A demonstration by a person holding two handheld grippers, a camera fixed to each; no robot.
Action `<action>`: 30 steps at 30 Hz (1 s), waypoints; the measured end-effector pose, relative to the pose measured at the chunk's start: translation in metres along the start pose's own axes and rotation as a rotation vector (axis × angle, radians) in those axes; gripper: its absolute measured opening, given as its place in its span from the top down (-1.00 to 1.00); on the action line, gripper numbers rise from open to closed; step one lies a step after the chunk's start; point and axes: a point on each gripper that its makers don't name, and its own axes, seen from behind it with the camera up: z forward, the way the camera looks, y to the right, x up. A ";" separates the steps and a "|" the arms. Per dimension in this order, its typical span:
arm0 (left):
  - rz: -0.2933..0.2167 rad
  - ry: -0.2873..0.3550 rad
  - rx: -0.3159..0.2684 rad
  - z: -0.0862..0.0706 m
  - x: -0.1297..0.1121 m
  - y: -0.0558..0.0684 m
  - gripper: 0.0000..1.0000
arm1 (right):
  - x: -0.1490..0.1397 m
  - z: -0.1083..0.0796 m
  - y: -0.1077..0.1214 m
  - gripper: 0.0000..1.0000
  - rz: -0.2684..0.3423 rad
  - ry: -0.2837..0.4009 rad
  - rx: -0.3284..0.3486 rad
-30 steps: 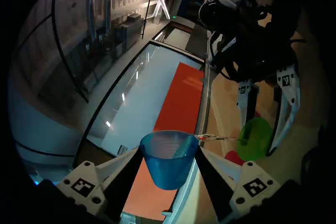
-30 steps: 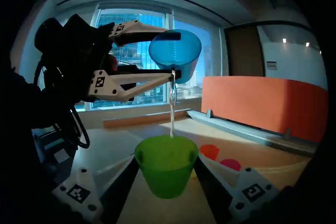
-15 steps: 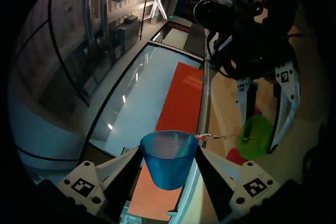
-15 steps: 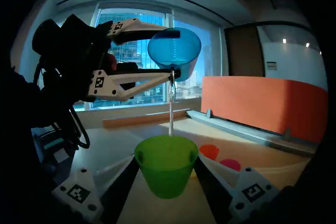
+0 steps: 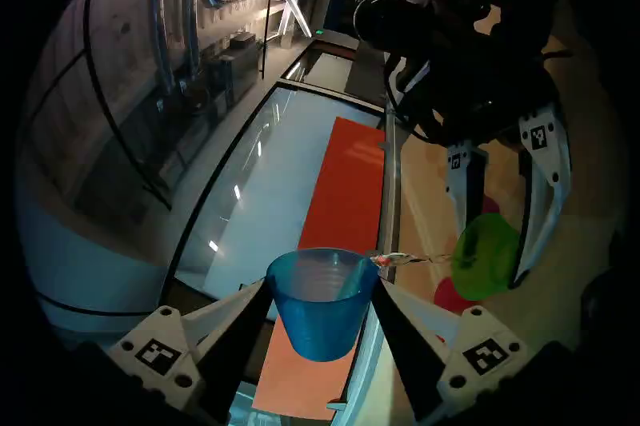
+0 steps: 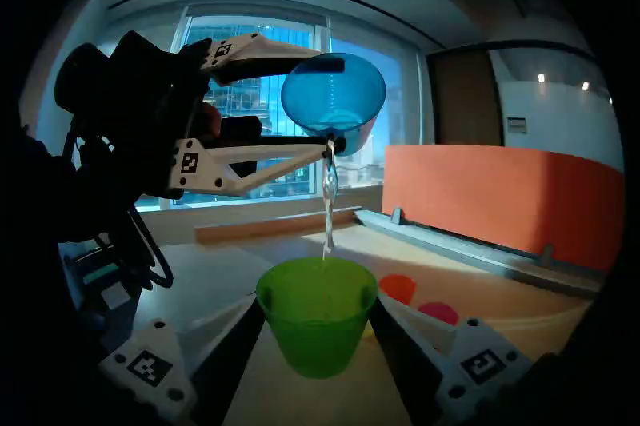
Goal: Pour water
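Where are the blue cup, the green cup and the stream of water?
blue cup point(image 6: 333, 102), right gripper view, tilted inner wall.
green cup point(image 6: 318, 326), right gripper view, front wall.
stream of water point(image 6: 328, 202), right gripper view, middle.

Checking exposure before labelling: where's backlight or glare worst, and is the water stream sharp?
Right gripper view: window backlight silhouettes the sleeve; water stream sharp above green cup. Left gripper view: dim, glints on pale panel; blue cup sharp.

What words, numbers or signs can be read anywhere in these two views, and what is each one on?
No readable text.
Wall plate: too small to read.
Square markers on the left gripper and the right gripper: coded patterns, no letters.
Blue cup and green cup: no print visible.
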 end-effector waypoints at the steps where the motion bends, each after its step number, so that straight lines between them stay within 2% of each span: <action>1: 0.001 0.001 0.000 0.000 0.000 0.000 -0.72 | 0.000 0.000 0.000 -0.77 0.000 0.000 0.000; 9: 0.021 0.003 0.003 0.000 0.002 0.002 -0.72 | 0.002 0.001 0.002 -0.78 -0.002 0.001 -0.003; 21: 0.068 0.005 0.012 -0.004 0.006 -0.008 -0.72 | 0.002 0.002 0.003 -0.77 -0.004 0.001 -0.005; 30: 0.108 0.001 0.013 -0.006 0.006 -0.008 -0.73 | 0.002 0.002 0.004 -0.77 -0.007 0.000 -0.008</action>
